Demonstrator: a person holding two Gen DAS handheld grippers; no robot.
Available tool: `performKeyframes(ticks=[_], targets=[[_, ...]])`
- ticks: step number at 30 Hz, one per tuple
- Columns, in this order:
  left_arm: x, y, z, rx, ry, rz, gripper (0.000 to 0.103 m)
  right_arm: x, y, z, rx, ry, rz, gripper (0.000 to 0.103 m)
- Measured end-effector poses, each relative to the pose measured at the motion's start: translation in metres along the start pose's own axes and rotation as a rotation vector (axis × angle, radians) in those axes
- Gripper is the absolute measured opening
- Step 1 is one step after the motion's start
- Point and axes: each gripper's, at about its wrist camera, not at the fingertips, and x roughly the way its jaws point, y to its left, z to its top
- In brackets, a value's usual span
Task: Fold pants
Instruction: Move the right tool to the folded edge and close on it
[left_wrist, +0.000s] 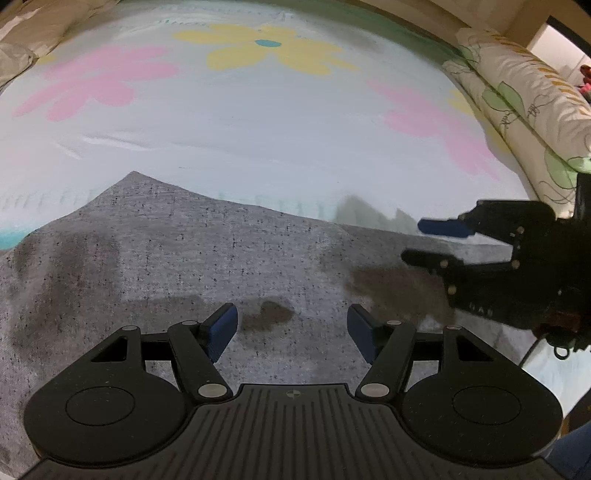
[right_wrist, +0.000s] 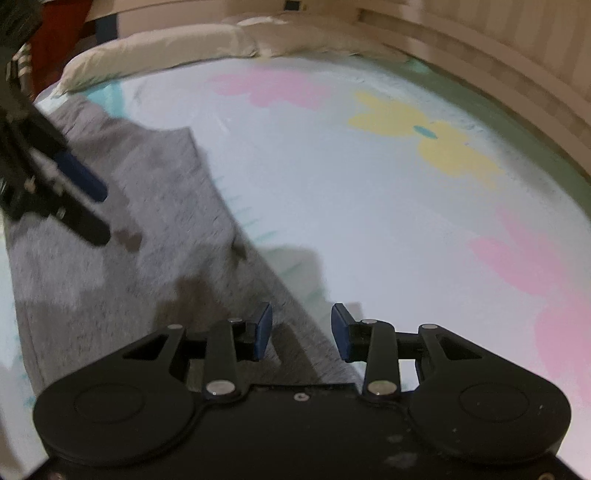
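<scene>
The grey heathered pants (left_wrist: 155, 258) lie flat on a pale bedsheet with big flowers; a folded corner points away from me in the left wrist view. My left gripper (left_wrist: 291, 326) hovers over the fabric, open, with nothing between its blue pads. My right gripper (left_wrist: 413, 242) comes in from the right over the pants' far edge, its jaws apart. In the right wrist view the pants (right_wrist: 110, 266) fill the left side, and the right gripper (right_wrist: 302, 330) stands open above their edge, holding nothing. The left gripper (right_wrist: 99, 214) shows at the far left there.
The flowered bedsheet (left_wrist: 258, 125) stretches beyond the pants. A floral pillow or rolled quilt (left_wrist: 517, 96) lies along the right edge. Beige pillows (right_wrist: 166, 48) sit at the head of the bed, with a wooden frame (right_wrist: 517, 55) behind.
</scene>
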Motion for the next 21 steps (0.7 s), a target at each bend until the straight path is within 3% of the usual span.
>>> performKeyframes(ticks=[6,11,21], targets=[[-0.002,0.005,0.002,-0.017,-0.005,-0.004,0.064,0.005,0.002,-0.009,-0.032,0.023,0.021,0.028],[-0.001,0.003,0.002,-0.009,-0.003,-0.011,0.064,0.004,-0.003,-0.013,-0.012,0.036,0.039,0.013],[0.002,0.003,0.003,0.002,0.006,-0.011,0.064,-0.002,0.004,-0.016,-0.096,0.025,0.021,0.016]])
